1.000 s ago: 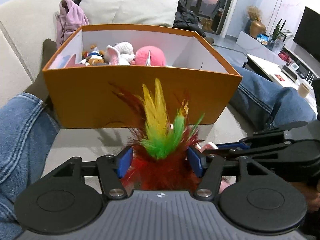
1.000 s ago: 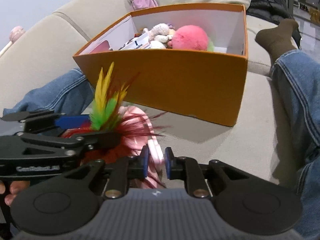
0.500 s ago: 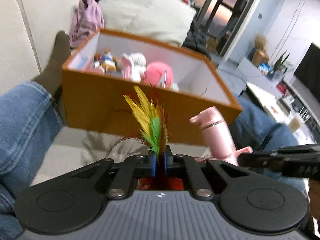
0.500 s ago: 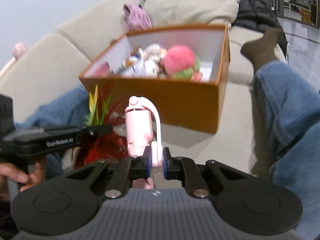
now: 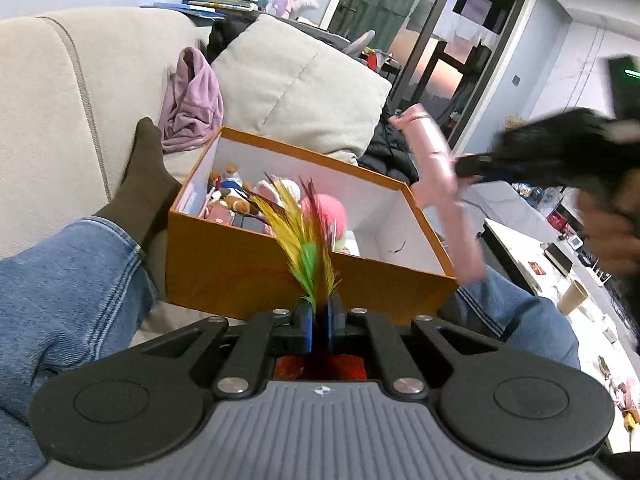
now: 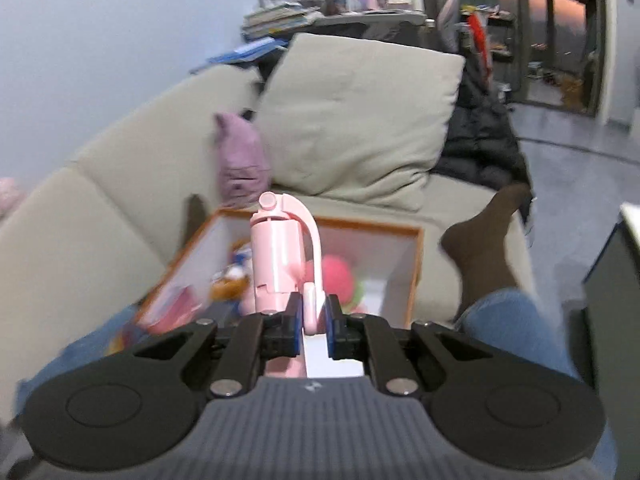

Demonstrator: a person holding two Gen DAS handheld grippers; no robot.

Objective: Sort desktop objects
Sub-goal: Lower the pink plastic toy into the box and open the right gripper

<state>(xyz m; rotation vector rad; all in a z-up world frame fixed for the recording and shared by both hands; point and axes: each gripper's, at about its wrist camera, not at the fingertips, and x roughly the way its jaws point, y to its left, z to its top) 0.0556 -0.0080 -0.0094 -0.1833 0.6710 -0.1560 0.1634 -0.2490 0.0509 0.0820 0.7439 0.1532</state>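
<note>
Feather shuttlecock point(image 5: 302, 248) upright before the orange box point(image 5: 240, 268); pink device point(image 6: 280, 256) raised above it.

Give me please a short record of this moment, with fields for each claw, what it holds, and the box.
left claw: shut on feather toy
right claw: shut on pink gadget
orange box: open, on sofa, between person's legs
box contents: pink pompom, small plush figures
feather toy position: in front of box, outside it
pink gadget position: raised above box
</note>
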